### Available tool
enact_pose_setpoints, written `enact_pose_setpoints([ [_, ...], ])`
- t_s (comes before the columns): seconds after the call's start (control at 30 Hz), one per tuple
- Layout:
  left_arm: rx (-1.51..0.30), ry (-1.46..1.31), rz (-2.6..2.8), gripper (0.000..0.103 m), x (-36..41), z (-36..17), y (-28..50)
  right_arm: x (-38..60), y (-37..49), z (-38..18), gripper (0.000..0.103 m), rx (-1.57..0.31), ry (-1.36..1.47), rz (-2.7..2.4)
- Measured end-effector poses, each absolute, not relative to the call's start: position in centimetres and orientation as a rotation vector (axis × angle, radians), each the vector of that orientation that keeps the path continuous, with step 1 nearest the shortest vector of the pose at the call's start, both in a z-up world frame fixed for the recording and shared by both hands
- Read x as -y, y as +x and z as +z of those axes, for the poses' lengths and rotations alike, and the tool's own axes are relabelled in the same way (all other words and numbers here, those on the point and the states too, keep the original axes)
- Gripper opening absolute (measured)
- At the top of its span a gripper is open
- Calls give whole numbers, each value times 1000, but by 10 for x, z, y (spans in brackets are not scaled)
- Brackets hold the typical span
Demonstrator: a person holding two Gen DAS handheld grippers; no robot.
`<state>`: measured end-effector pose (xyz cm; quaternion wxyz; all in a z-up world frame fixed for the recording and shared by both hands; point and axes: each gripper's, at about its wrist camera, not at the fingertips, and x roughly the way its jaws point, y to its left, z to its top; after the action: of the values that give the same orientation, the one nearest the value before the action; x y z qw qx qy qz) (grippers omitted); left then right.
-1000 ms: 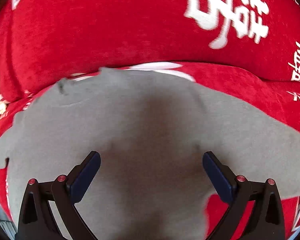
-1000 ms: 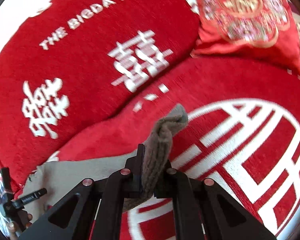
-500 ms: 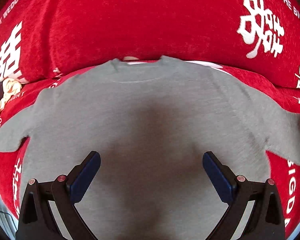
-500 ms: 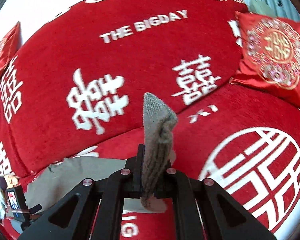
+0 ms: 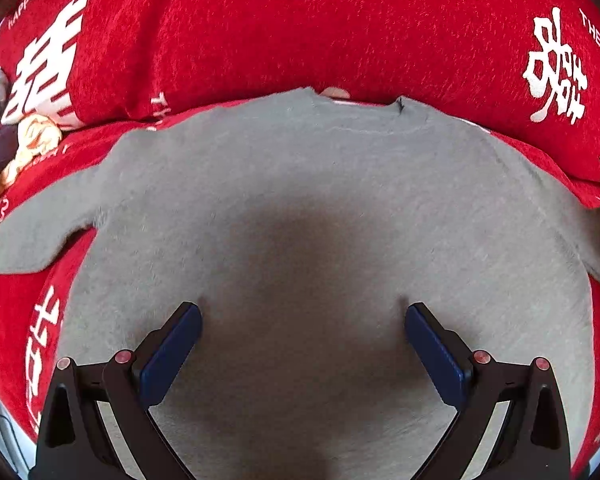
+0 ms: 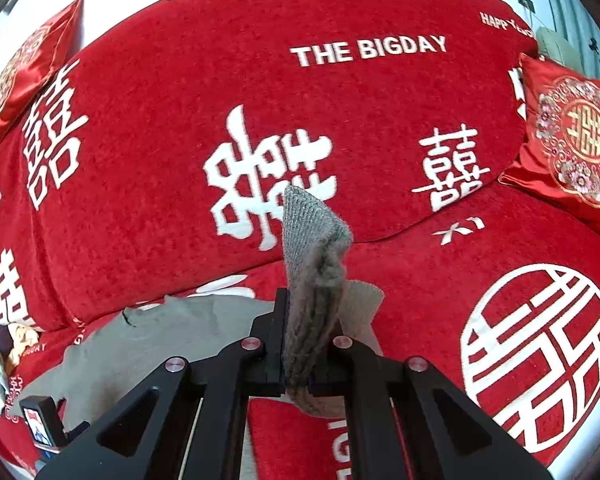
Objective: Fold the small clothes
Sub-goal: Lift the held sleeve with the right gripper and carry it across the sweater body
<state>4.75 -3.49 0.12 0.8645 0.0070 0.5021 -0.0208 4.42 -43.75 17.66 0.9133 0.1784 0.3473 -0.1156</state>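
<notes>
A small grey knit sweater (image 5: pixel 300 208) lies flat, neck away from me, on a red sofa seat (image 5: pixel 16 312). Its left sleeve (image 5: pixel 40 232) sticks out to the left. My left gripper (image 5: pixel 302 320) is open, its blue pads resting wide apart on the sweater's lower body. My right gripper (image 6: pixel 306 340) is shut on the cuff of the right sleeve (image 6: pixel 312 264), which stands up lifted above the seat. The sweater body (image 6: pixel 172 332) shows to the lower left in the right wrist view.
The red sofa back (image 6: pixel 260 100) with white characters rises behind the sweater. A red embroidered cushion (image 6: pixel 572 136) leans at the right, another (image 6: pixel 24 68) at the far left. Other small clothes (image 5: pixel 24 140) lie at the left end of the seat.
The left gripper has shifted left to sit centred on the sweater, staying open. The right gripper has lifted the sleeve cuff up and swung left with it.
</notes>
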Motion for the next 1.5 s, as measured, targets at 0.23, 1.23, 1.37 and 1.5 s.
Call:
enact_pose_setpoints([
  [0.23, -1020, -15, -70, 102, 14, 8, 36, 383, 61, 190, 6, -711, 307, -199],
  [1.23, -1085, -55, 74, 102, -87, 4, 55, 139, 142, 165, 6, -781, 107, 58],
  [1.37, -1092, -89, 72, 102, -98, 4, 56, 118, 148, 146, 6, -815, 100, 86],
  [1.5, -1096, -115, 89, 102, -110, 5, 58, 100, 151, 130, 6, -847, 91, 113],
])
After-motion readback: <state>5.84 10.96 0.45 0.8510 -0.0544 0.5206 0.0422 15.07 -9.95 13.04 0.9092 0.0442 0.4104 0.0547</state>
